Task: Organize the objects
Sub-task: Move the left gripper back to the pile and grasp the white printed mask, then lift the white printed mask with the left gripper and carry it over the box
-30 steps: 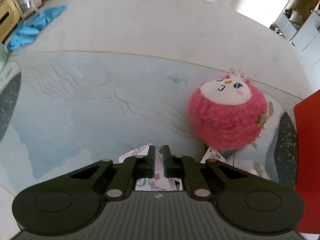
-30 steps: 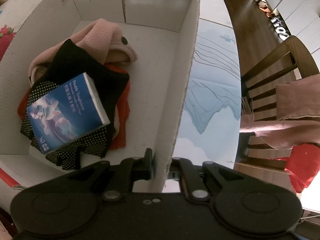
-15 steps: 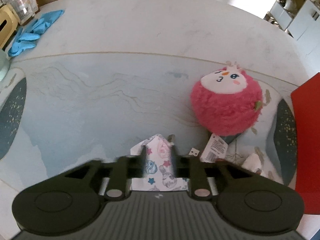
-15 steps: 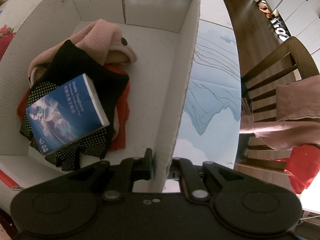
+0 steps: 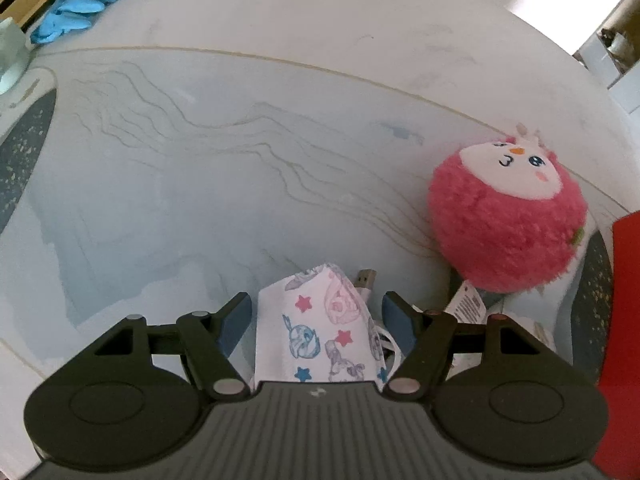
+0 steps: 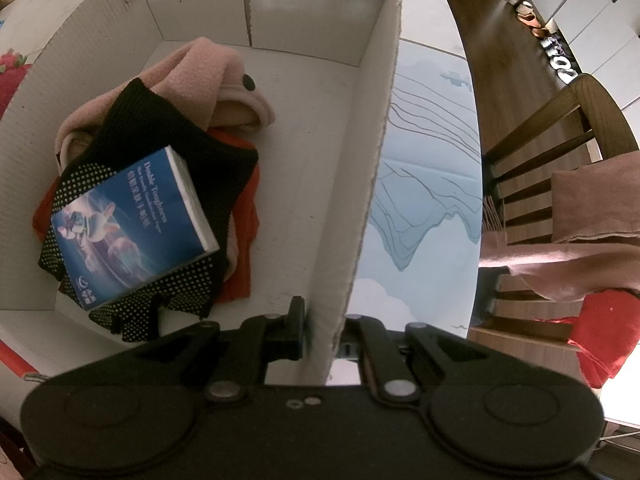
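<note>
With a book (image 6: 132,232) and clothes (image 6: 192,128) already in the box (image 6: 372,152), whose wall the right gripper (image 6: 324,328) pinches, the left gripper (image 5: 316,312), fingers just opening wide, straddles the mask (image 5: 324,328) on the counter (image 5: 200,180); plush (image 5: 508,216) remains right.

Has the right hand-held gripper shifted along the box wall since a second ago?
No. The right hand-held gripper stays clamped at the same spot on the box wall; the blue book sits unchanged.
</note>
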Motion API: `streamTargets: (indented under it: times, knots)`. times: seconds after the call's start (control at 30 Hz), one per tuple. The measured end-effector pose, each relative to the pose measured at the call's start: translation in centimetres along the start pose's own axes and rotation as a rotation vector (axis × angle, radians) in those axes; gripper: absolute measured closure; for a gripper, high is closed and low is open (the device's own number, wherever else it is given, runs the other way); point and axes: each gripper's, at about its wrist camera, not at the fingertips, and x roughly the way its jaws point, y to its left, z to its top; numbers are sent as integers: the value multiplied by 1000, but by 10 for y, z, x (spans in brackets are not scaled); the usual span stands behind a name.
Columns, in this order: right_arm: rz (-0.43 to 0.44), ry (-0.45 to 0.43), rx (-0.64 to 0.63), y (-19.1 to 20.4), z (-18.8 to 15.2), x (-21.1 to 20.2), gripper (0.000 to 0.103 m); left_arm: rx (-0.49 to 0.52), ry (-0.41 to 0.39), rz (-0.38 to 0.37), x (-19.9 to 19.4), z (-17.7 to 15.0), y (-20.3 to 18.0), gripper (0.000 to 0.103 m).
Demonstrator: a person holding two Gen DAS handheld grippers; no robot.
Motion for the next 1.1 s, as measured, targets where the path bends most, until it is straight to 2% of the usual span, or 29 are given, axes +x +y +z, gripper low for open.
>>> streamTargets:
  times: [0.1, 0.17, 0.23, 0.3, 0.43, 0.7, 0.9, 1.1]
  knots:
    - [-1, -1, -1, 0, 0, 0, 96, -7, -6, 5, 0, -2, 0, 35]
    - [-1, -2, 0, 0, 0, 0, 96, -19, -16, 3, -2, -3, 1, 45]
    - [-1, -2, 0, 0, 0, 0, 96, -33, -16, -17, -4, -5, 3, 61]
    - [-1, -2, 1, 0, 0, 0, 96, -32, -20, -24, -8, -7, 6, 69]
    - [-2, -2, 0, 1, 0, 0, 95, -34, -40, -28, -16, -10, 8, 78]
    - [-6, -4, 1, 1, -1, -1, 95, -17, -69, -76, -53, -9, 15, 79]
    - [-13, -4, 1, 2, -1, 0, 95, 49, -71, -95, -82, -11, 7, 79]
    - [-20, -7, 4, 2, -2, -1, 95, 124, -86, -169, -106, -14, -11, 82]
